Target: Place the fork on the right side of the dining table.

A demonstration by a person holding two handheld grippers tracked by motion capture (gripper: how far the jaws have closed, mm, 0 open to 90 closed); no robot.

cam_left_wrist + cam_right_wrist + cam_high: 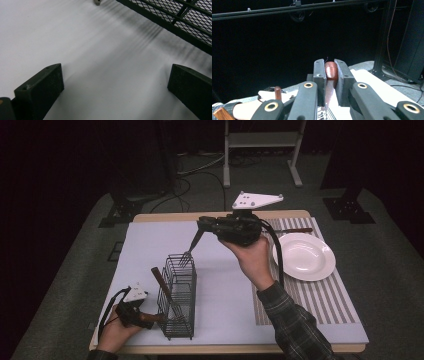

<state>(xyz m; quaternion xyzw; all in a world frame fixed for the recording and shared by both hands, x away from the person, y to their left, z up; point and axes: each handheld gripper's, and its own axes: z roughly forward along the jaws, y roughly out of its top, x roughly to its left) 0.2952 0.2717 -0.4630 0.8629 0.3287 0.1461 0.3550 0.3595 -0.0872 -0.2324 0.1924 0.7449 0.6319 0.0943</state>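
Above the wire basket (178,295) on the tabletop (225,285), the right tool (207,226) clamps a fork (191,247) by its handle, tines down for dropping in, while the left tool (115,87), jaws apart, rests beside the basket, probably to steady it.

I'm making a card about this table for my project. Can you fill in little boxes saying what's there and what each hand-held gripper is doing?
Table cover: pale sheet, striped placemat on the right
Plate: white plate, empty, on the placemat
Rack: black wire caddy, a wooden-handled utensil leaning in it
Right hand-held gripper: shut on a fork, tines down over the caddy
Left hand-held gripper: open, low beside the caddy, holding nothing
Behind plate: a knife
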